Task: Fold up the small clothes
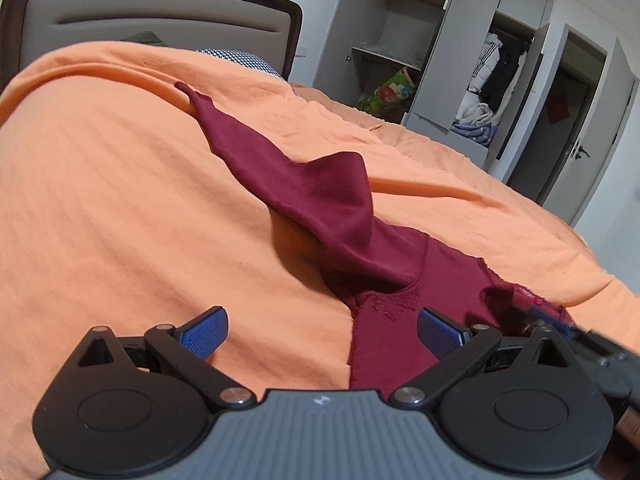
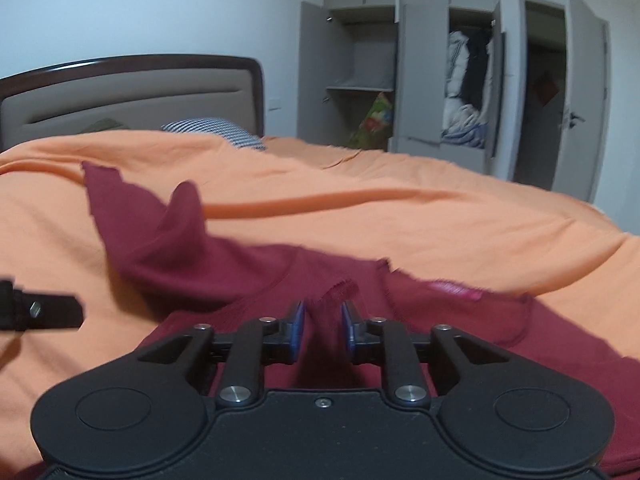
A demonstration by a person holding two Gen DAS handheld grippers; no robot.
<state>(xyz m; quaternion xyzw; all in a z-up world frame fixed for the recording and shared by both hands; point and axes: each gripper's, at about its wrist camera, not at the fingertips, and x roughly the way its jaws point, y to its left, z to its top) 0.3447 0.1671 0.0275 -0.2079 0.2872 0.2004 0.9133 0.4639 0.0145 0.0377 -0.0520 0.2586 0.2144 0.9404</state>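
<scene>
Orange bedspread (image 1: pixel 120 200) carries a maroon garment (image 1: pixel 320 200), its long axis running away toward the headboard. Right tongs (image 2: pixel 323 322), nearly closed, pinch its near edge. Left tongs (image 1: pixel 322 330) gape empty alongside, equally near.

No lettering, label or number is legible anywhere.

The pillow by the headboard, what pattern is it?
Fine dark-and-white zigzag weave on the pillow, clearest in the left wrist view.
</scene>
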